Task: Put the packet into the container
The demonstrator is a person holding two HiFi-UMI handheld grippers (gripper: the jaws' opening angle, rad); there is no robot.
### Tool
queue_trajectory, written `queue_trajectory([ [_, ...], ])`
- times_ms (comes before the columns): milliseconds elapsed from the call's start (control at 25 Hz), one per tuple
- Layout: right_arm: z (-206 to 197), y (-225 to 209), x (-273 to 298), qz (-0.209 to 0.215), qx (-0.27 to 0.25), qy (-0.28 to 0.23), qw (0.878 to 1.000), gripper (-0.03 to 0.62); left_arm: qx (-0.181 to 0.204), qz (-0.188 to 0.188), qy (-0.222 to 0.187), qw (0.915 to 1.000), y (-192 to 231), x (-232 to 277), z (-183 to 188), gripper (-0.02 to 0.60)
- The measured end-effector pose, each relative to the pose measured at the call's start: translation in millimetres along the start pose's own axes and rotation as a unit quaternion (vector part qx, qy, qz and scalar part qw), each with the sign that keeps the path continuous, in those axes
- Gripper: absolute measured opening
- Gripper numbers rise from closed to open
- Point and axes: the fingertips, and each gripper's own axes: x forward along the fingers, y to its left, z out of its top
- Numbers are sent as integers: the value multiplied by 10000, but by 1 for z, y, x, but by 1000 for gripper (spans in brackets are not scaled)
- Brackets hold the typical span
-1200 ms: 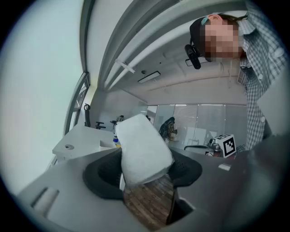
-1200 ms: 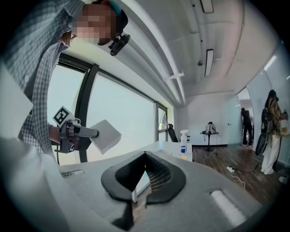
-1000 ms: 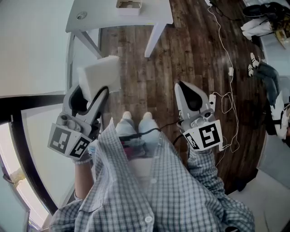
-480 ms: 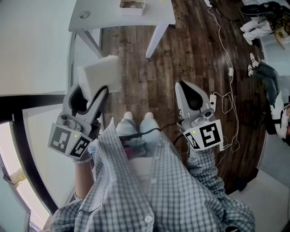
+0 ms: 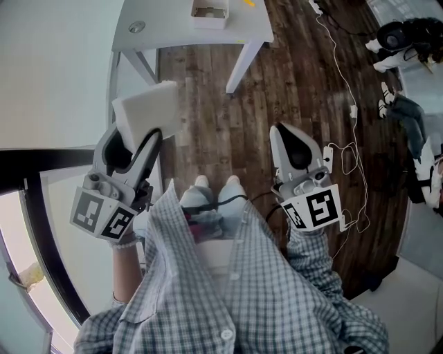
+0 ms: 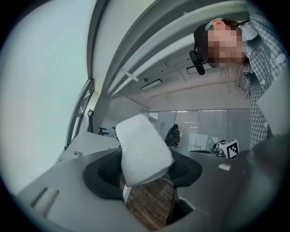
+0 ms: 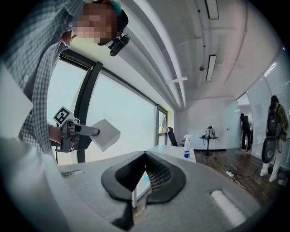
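Dark wood floor [image 5: 277, 83] fills the head view, w/ a white table [image 5: 159, 31] at the top edge. On the table stands a small open white container [image 5: 210, 12]. Left gripper [image 5: 142, 137] is over the floor, short of the table. Its jaws clamp a soft white packet [image 5: 147, 110], which sticks out tilted past the tips, apart from the container. Right gripper [image 5: 285, 135] is well apart at the right side, jaws together, nothing btw them.

I find all 3 views bright, lit by daylight from the window [image 7: 122, 118], which washes out white. The wood floor [image 5: 291, 90] carries soft glare. Both gripper views show fisheye bending, dark vignetted corners and a soft foreground.
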Motion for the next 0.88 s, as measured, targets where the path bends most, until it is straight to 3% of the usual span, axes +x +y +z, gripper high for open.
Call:
queue_trajectory([
  [600,-10,26,-13,-302,-37,205,9993,-2,-139,-226,-44,9996,16,-12,-6,272],
  [880,-12,22,-5,-177,-29,244,9995,-2,-235,-225,-70,9994,14,-9,-7,272],
])
